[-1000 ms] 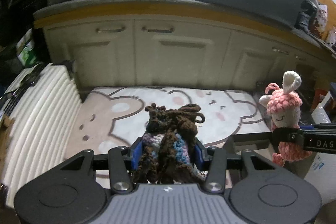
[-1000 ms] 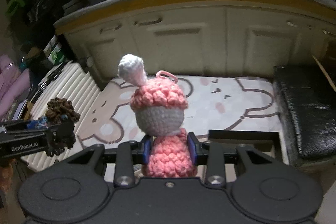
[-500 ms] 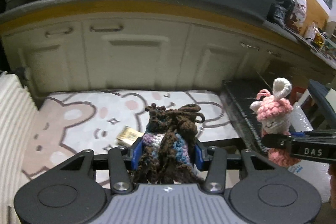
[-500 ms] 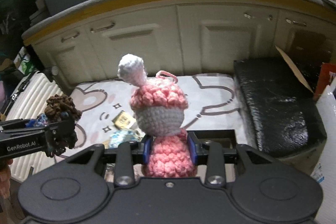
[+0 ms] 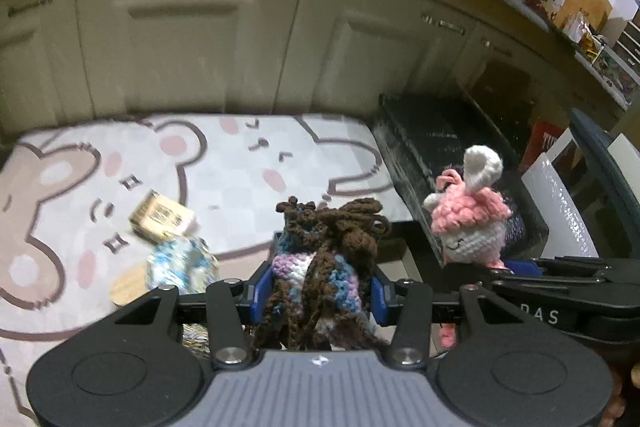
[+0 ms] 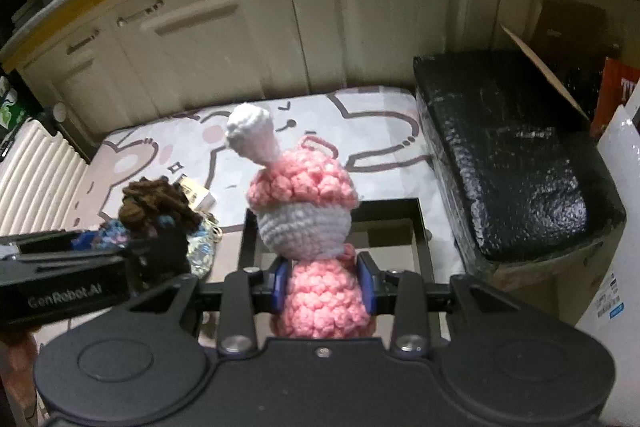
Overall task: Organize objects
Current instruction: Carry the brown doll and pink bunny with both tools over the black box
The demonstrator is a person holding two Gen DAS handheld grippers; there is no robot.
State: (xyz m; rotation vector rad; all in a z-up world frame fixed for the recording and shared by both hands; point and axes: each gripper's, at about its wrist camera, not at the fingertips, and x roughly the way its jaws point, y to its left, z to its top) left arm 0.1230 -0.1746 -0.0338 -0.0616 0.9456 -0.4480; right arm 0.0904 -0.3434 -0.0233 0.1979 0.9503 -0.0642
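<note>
Floor is covered by a rug (image 5: 248, 155), pale with a cartoon bear print, running up to the cabinet fronts (image 5: 192, 47). On the rug: a small tan box (image 5: 162, 217), tilted; just in front of it a blue-white foil packet (image 5: 182, 263); a round wooden disc (image 5: 128, 289) touching the packet's near-left edge. All three blurred, no detail. Right of the rug, a black wrapped block (image 6: 516, 155) sits on the floor, its edge against the rug's right side. A black open frame (image 6: 422, 235) stands at the rug's near edge, partly hidden. Ribbed cream case (image 6: 36, 179) on the rug's left side.
</note>
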